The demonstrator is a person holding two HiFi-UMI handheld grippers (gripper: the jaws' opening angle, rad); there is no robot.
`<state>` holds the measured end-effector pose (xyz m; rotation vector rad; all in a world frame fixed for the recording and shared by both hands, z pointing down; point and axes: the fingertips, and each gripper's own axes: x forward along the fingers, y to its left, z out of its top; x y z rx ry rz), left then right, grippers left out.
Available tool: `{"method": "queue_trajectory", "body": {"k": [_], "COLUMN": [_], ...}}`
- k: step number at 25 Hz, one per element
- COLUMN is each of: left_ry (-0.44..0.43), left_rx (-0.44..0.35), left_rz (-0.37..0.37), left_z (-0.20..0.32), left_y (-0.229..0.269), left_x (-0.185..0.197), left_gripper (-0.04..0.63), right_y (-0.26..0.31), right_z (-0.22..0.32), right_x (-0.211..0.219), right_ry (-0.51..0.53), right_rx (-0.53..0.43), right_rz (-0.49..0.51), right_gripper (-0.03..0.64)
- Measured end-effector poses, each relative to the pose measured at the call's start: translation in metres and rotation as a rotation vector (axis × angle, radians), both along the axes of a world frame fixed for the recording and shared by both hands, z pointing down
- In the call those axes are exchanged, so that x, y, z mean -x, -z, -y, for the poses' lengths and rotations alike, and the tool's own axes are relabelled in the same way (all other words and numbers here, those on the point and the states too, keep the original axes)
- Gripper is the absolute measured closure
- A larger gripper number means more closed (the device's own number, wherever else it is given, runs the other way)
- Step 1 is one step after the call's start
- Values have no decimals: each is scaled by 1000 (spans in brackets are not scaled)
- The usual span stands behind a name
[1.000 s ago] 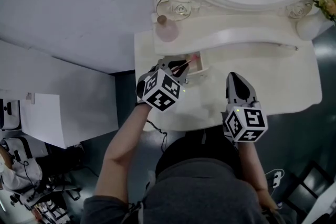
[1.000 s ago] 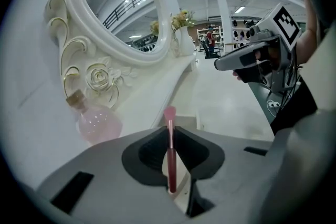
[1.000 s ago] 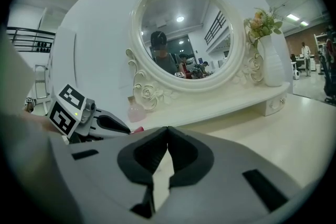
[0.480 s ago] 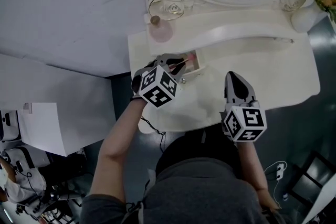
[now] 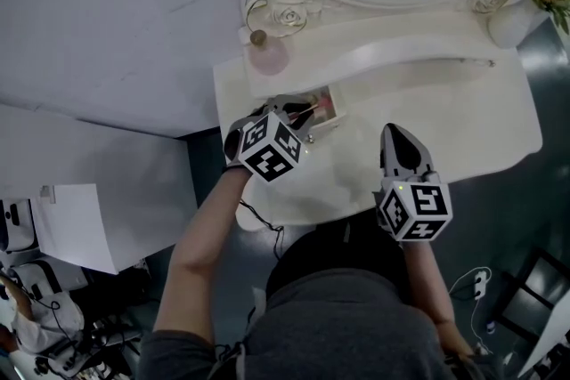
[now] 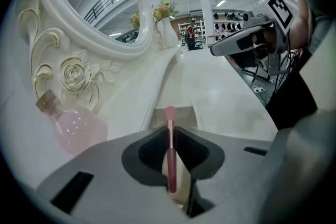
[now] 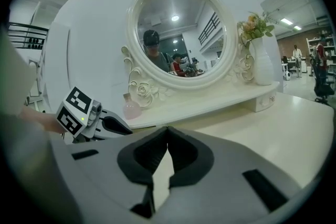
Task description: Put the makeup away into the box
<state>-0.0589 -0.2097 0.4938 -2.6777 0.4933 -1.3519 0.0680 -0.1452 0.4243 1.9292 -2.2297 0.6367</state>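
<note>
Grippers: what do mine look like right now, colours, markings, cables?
Both the left gripper and right gripper have grey bodies, black-lined jaws and a white cube of black square markers. A thin dark cable hangs below the left one. Forearms are unsleeved.

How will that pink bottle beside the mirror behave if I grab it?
The pink bottle looks like glass, so it is probably fragile and slippery to grip. Its round belly suggests it would roll if tipped over. With only a small stopper up top, it likely stands fairly steady.
</note>
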Motion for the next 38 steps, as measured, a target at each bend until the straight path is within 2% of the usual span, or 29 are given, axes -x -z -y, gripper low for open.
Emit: {"method": "queue_trajectory", "body": {"k": [14,29,38], "left_ry": [7,32,98], "left_rx": [53,85,54], "left_rz": [-26,-17,-106], "left_z": [3,4,6], "left_y": [-6,-8,17], "left_x": [-3,-2,-4], "left_gripper": [548,543,543], "right_y": [0,-1,0], "right_z": [-3,-1,4], "right_x": [-4,-5,-3], "right_ry": [-18,-9,13], "right_rx": [8,14,9], "right_rz": [-10,-7,-8], "right_gripper": [612,612,612]}}
